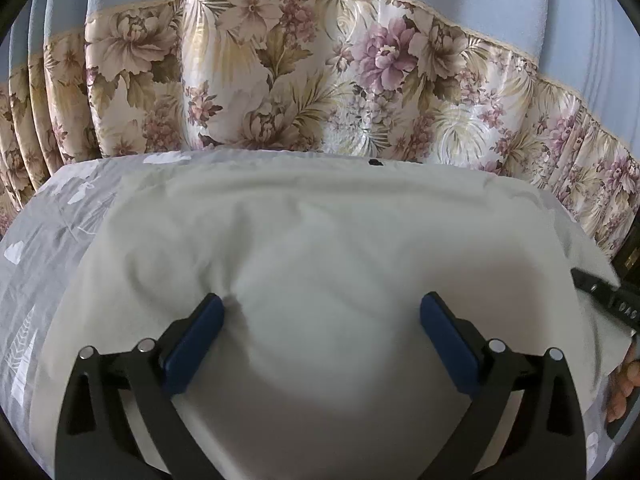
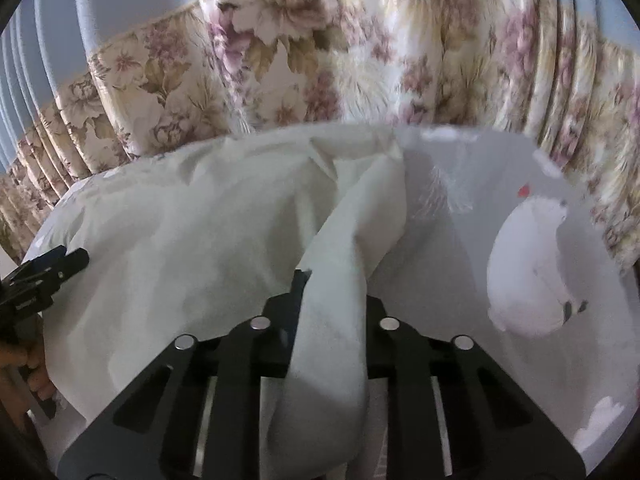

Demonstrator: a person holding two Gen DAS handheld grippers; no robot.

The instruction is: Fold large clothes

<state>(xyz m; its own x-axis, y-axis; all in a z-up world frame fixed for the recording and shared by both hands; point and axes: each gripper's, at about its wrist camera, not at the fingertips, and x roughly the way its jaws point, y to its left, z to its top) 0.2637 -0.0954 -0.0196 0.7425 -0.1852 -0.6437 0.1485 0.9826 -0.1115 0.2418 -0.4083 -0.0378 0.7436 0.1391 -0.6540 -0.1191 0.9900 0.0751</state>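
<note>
A large cream-white garment [image 1: 312, 248] lies spread on a bed. My left gripper [image 1: 322, 312] hovers low over its near part, jaws wide apart, blue pads [image 1: 196, 344] on either side of bare cloth, nothing pinched. In the right wrist view the same garment [image 2: 168, 240] has a bunched strip, perhaps a sleeve [image 2: 352, 240], rising from the bed into my right gripper [image 2: 332, 280], which is shut on it; the cloth drapes back over the jaws. The left gripper [image 2: 48, 268] shows at the left edge there, the right gripper's body [image 1: 604, 296] at the right edge of the left view.
The bed has a grey sheet [image 1: 48, 232] with white prints, including a big white bird shape [image 2: 528, 268]. Behind the bed hangs a floral curtain [image 1: 280, 72] topped with pale blue. A person's fingers [image 1: 624, 392] show at the right edge.
</note>
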